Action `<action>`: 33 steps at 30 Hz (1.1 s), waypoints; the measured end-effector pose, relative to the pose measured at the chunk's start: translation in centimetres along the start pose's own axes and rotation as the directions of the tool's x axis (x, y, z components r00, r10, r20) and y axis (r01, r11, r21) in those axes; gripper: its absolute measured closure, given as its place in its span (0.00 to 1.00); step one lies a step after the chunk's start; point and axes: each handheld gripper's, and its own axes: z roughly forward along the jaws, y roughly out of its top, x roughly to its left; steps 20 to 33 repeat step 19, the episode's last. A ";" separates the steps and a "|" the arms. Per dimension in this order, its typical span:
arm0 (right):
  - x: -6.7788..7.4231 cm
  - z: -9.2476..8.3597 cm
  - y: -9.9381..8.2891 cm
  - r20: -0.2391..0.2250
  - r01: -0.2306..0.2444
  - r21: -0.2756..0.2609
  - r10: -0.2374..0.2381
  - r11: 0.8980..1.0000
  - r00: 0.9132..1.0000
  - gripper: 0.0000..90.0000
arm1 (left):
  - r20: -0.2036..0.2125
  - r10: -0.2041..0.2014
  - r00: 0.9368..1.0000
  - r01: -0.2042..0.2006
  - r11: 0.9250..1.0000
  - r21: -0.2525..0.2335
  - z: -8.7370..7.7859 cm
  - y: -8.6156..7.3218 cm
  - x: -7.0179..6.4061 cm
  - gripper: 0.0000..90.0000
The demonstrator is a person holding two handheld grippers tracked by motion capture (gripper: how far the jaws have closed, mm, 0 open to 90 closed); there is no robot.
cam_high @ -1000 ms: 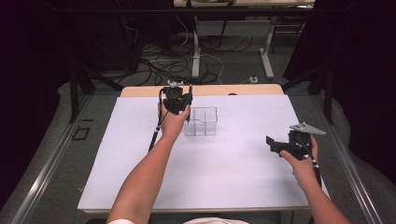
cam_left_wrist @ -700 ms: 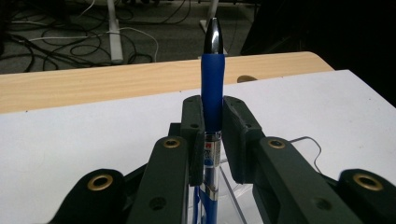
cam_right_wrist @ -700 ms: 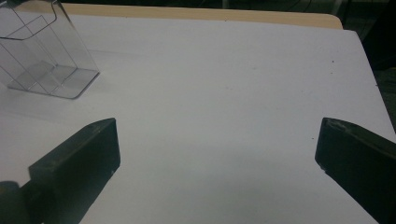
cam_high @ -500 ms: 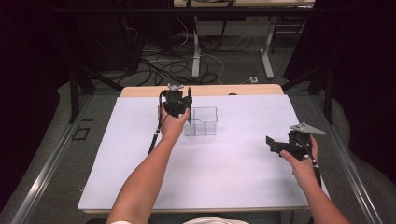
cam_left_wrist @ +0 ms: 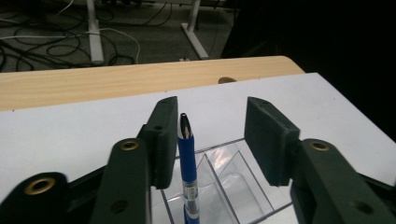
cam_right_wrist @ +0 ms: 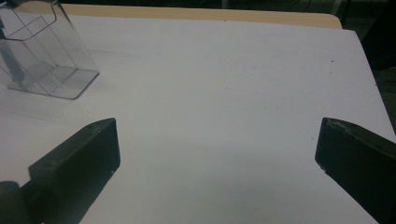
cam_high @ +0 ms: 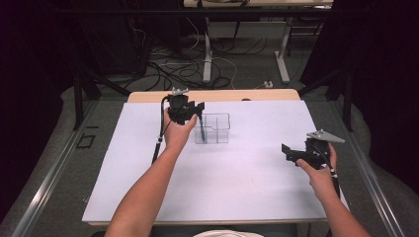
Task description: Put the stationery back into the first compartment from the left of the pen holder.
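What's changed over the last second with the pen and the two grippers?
The left gripper has just been opening its jaws, letting go of the blue pen, which stands in the clear organizer against one jaw. The right gripper stayed put, open, over the white table.

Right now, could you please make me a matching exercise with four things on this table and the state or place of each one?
Things:
1. blue pen
2. clear organizer
3. left gripper
4. right gripper

States or places:
A. jaws wide apart over bare white table
B. stands upright in a compartment
C. jaws have just been opening, pen between them
D. transparent, on the far part of the table

Pairs: 1-B, 2-D, 3-C, 4-A
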 end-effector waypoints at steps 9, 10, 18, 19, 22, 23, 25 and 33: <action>-0.1 0.0 0.0 0.003 0.006 -0.002 -0.006 1.000 1.000 0.00 | 0.019 0.070 0.997 -0.070 0.998 -0.007 -2.2 -0.6 0.8 0.37; -0.1 0.0 0.0 0.002 0.012 -0.002 -0.012 1.000 1.000 0.00 | 0.013 0.083 0.996 -0.083 0.997 -0.007 -2.4 -0.7 0.9 0.33; -0.3 -0.1 0.0 -0.003 0.012 0.008 -0.012 1.000 1.000 0.00 | 0.002 0.166 0.986 -0.166 0.986 0.022 -4.4 -1.9 2.1 0.24; -0.2 -0.1 0.0 -0.003 0.002 0.010 -0.002 1.000 1.000 0.00 | 0.008 0.158 0.987 -0.158 0.987 0.034 -4.6 -2.1 2.3 0.23; -0.2 -0.1 0.0 -0.003 0.002 0.010 -0.002 1.000 1.000 0.00 | 0.008 0.158 0.987 -0.158 0.987 0.034 -4.6 -2.1 2.3 0.23; -0.2 -0.1 0.0 -0.003 0.002 0.010 -0.002 1.000 1.000 0.00 | 0.008 0.158 0.987 -0.158 0.987 0.034 -4.6 -2.1 2.3 0.23; -0.2 -0.1 0.0 -0.003 0.002 0.010 -0.002 1.000 1.000 0.00 | 0.008 0.158 0.987 -0.158 0.987 0.034 -4.6 -2.1 2.3 0.23; -0.2 -0.1 0.0 -0.003 0.002 0.010 -0.002 1.000 1.000 0.00 | 0.008 0.158 0.987 -0.158 0.987 0.034 -4.6 -2.1 2.3 0.23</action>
